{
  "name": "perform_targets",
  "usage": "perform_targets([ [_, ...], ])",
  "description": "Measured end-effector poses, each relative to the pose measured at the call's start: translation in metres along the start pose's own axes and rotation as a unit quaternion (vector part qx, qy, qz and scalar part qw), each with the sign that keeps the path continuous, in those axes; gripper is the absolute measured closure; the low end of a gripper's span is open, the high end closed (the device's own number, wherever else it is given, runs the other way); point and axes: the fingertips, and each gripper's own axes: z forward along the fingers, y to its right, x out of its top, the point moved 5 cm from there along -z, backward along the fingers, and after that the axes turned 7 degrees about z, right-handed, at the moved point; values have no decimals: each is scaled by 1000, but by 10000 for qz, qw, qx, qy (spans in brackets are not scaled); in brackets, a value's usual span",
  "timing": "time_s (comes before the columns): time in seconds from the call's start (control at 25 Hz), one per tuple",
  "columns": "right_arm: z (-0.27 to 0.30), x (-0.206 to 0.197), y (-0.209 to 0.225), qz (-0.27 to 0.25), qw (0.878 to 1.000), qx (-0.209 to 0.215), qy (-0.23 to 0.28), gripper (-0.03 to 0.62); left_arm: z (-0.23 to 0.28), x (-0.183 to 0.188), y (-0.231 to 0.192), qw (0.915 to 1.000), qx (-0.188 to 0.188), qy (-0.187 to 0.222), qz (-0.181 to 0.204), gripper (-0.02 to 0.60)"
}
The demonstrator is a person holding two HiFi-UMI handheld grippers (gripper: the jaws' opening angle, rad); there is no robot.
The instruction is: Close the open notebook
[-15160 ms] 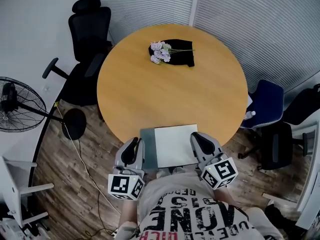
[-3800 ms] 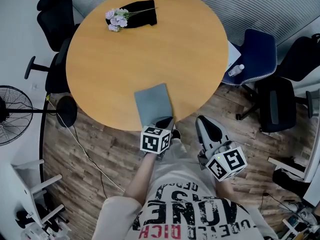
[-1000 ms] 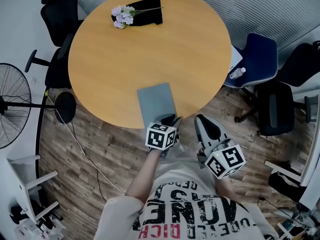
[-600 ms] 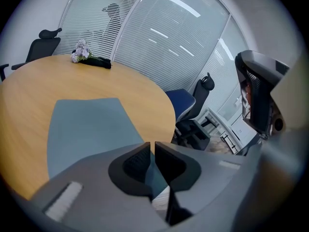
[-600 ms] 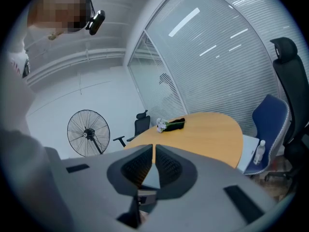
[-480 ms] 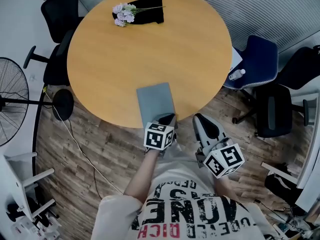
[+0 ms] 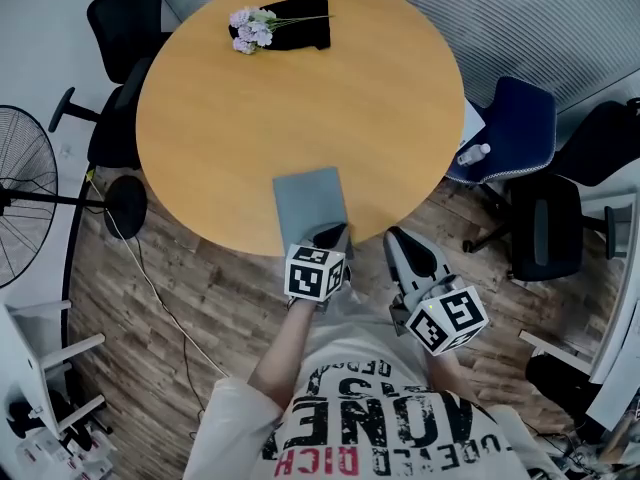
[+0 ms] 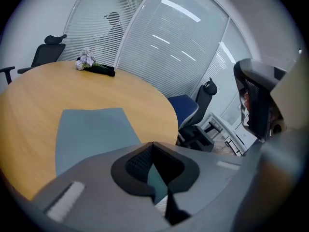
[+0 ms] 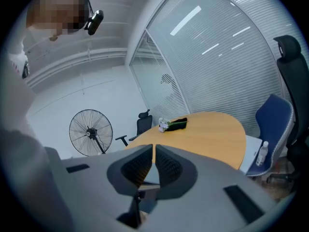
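At 6 o'clock on the round table [image 7: 240, 118], by the edge nearest me: notebook [image 7: 311, 206], grey-blue cover lying flat. I judge it already closed. It looks light and thin; the cover is smooth, probably slippery, and likely to flex if lifted by a corner. I would take it at the near edge. Left gripper [image 7: 330, 236] sits at that edge, its jaws just drawn together with nothing between them. Right gripper [image 7: 396, 238], off the table at 5 o'clock, also has its jaws together and empty. Only container: bottle [image 7: 472, 154] on blue chair [image 7: 520, 118] at 3 o'clock, contents unreadable. Flowers [image 7: 248, 28] at 11 o'clock.
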Motion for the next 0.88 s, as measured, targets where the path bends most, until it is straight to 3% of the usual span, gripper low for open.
perform_targets([
  [0.16,0,1,0,-5,10000,19,20,568,-9,21,-3,9994,76,320,89,571],
  [0.36,0,5,-6,-57,10000,62,35,568,-33,57,-5,9943,310,900,470,571],
  [0.88,13,15,-17,-188,9997,90,81,568,-102,135,-14,9681,663,2259,862,572],
])
